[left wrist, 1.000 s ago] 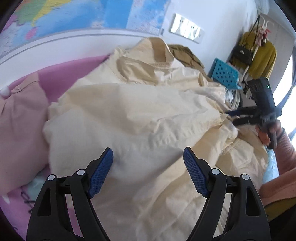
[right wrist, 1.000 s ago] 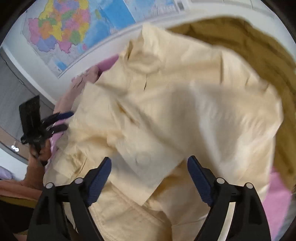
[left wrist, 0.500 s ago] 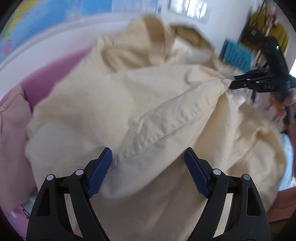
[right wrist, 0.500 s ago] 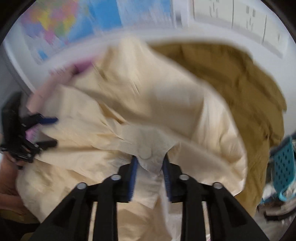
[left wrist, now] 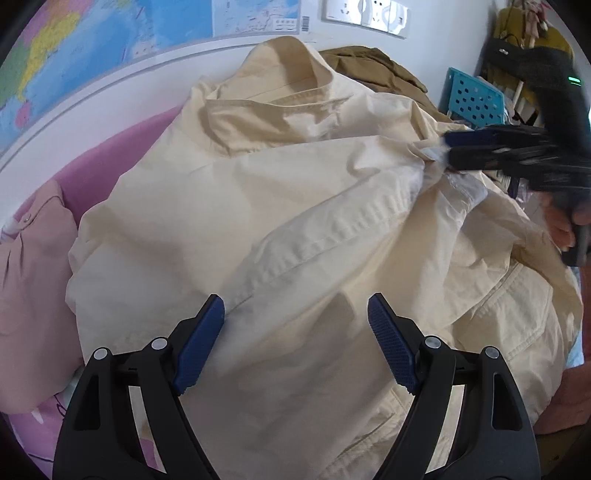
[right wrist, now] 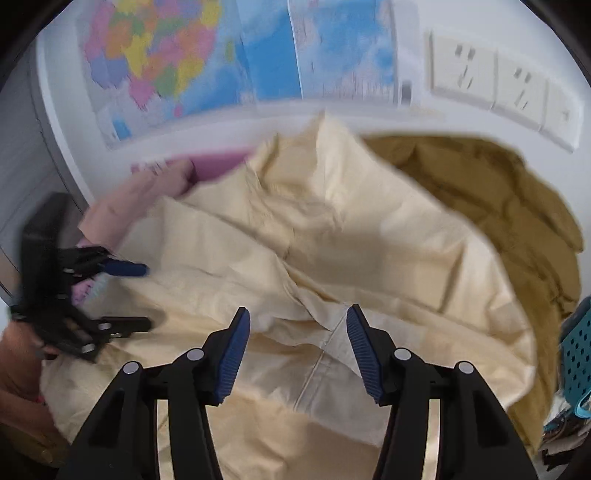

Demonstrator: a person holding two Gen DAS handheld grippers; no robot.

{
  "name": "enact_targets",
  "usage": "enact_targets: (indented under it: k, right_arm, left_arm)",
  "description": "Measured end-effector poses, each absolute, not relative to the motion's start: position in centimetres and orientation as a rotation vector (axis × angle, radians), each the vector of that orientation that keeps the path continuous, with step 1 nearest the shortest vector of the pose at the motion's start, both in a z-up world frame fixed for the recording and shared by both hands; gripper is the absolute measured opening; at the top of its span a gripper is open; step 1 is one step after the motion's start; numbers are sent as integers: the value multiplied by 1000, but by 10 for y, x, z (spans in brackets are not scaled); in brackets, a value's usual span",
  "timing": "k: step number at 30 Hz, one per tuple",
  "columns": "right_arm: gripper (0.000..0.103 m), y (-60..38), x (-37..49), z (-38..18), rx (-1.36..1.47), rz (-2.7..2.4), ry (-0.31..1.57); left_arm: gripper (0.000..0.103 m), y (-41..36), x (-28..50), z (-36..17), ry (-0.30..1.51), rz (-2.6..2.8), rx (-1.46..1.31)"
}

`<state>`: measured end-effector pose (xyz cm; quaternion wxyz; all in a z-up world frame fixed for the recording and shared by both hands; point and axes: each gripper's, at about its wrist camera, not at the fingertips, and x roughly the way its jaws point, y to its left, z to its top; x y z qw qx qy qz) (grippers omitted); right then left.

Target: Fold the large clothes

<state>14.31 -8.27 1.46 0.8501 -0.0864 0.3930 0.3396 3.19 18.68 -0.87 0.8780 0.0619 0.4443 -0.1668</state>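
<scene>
Far left, a pale pink garment (left wrist: 29,280) lies bunched on a pink sheet (left wrist: 122,147) covering the surface below; whether that surface is a bed cannot be told. A coloured wall map (left wrist: 110,40) hangs behind. The left gripper (left wrist: 295,343) hovers above the cream jacket (left wrist: 258,229), fingers (left wrist: 199,343) spread wide, nothing between them but the cloth lying beneath; no contact is visible. The cream jacket fills the middle of both views, spread in loose folds on the sheet, collar (left wrist: 295,70) toward the wall, one thick seamed fold running diagonally across its middle. Behind the collar, an olive-brown garment (left wrist: 373,66) lies against the wall under a row of white wall sockets (left wrist: 365,16). At the jacket's right edge, the right gripper (left wrist: 443,151), blurred in the left wrist view, sits at a bunched bit of cloth; in its own view its fingers (right wrist: 236,354) are opening, a cream fold lying between them, pads clear of it. A hand (left wrist: 565,225) grips its handle. Far right, a turquoise perforated basket (left wrist: 472,99) stands near hanging mustard clothing (left wrist: 517,26).
</scene>
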Motion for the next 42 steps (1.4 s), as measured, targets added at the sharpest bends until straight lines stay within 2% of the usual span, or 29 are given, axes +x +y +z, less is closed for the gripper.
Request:
enact_targets:
  k: [2,5,7,12,16,19,22,24,26,31,42]
  right_arm:
    - [52,-76,158,-7,-212,657,867]
    - [42,-81,175,-30,-180,630,934]
    - [42,-86,175,-32,-159,636,942]
    - [48,-100,153,-8,-102,645,881]
    - [59,-107,133,0,-90,700,841]
    - [59,-104,141,-23,-118,647,922]
    - [58,-111,156,-40,-8,646,1004]
    - [60,-119,148,-29,15,647,992]
    - [68,-134,132,-11,50,686,944]
    - [77,-195,77,15,116,683,868]
    - [85,-294,7,-52,407,632,1000]
  left_arm:
    - [79,186,32,-10,933,-348,132]
    - [79,189,32,-14,945,-348,125]
    - [79,190,34,-16,952,-348,121]
    - [79,189,33,-19,955,-338,121]
    - [80,191,31,-21,956,-332,114]
    - [80,192,30,-23,958,-312,120]
    - [80,196,24,-20,956,-285,100]
    - [80,207,9,-9,921,-277,74]
    - [80,222,-11,2,884,-275,50]
    - [86,269,-65,23,824,-271,-56]
    - [90,332,-144,-29,899,-297,-376]
